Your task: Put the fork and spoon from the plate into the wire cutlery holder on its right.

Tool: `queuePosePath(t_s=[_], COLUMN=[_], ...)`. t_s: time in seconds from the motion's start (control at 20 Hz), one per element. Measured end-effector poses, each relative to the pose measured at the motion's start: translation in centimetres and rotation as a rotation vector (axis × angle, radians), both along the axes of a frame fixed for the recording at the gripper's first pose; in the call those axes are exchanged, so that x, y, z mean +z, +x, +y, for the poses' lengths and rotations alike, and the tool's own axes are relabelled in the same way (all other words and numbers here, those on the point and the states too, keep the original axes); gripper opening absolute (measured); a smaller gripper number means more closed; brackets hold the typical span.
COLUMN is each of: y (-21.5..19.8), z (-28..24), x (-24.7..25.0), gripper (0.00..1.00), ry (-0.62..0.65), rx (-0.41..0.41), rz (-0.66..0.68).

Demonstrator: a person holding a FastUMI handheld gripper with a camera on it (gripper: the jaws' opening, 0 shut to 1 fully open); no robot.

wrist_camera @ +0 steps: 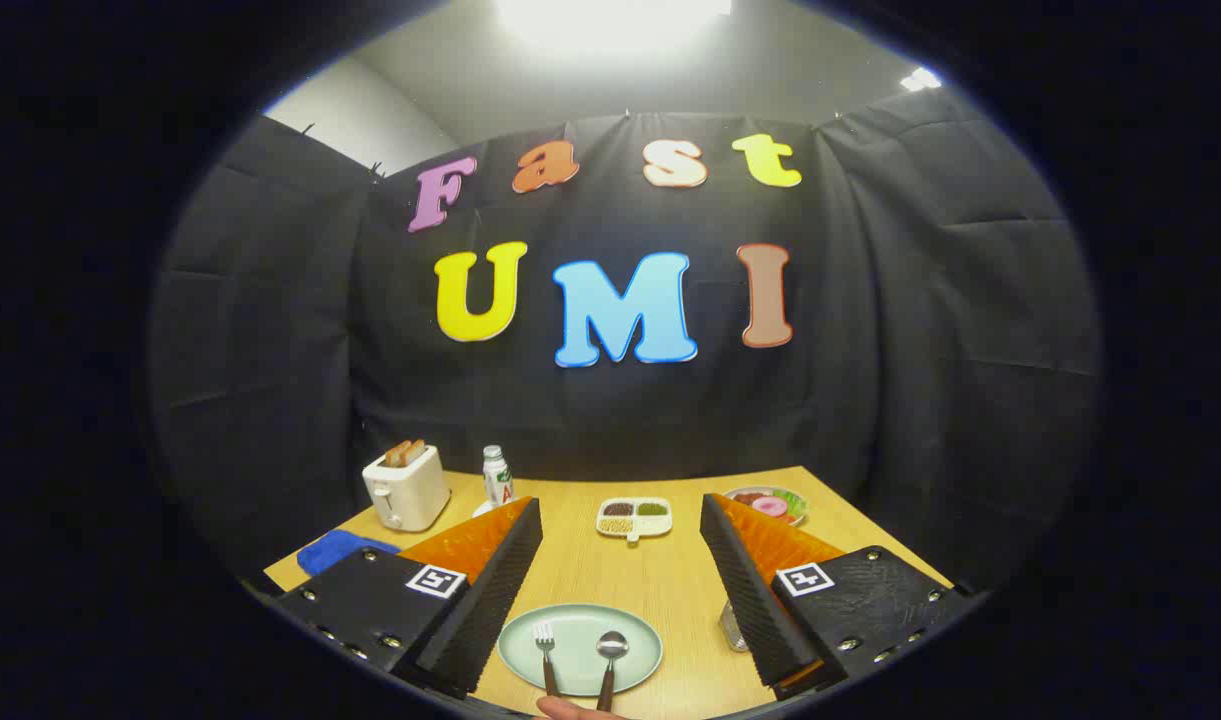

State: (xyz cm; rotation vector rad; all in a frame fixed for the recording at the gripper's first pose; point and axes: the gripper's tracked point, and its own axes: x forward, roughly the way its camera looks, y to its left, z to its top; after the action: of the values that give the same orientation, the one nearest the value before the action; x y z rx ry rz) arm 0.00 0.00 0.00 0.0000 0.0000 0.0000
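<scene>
Gripper (pixel 620 520) spread wide above table (pixel 660 580), plate (pixel 580 648) between fingers.

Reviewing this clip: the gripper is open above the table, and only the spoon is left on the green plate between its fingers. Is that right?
Not quite. The gripper view shows both the fork and the spoon lying side by side on the green plate. The rest holds: the gripper is open above the table.

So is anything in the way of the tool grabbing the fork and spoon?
Nothing visible. The tool is open above the table, and the fork and spoon lie side by side on the plate, between the fingers with bare table around.
</scene>
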Motion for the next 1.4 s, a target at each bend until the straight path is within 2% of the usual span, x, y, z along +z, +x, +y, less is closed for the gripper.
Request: queuePosePath(t_s=[0.5, 0.85, 1.15, 1.4], y=[-0.5, -0.6, -1.7, -3.2], z=[0.7, 1.1, 0.2, 0.9], x=[-1.9, -6.2, -15.7, -22.0], gripper=[0.98, 0.98, 0.98, 0.98], ry=[-0.025, -0.067, -0.159, -0.216], rx=[0.041, 0.075, 0.093, 0.157], rz=[0.063, 0.179, 0.469, 0.650])
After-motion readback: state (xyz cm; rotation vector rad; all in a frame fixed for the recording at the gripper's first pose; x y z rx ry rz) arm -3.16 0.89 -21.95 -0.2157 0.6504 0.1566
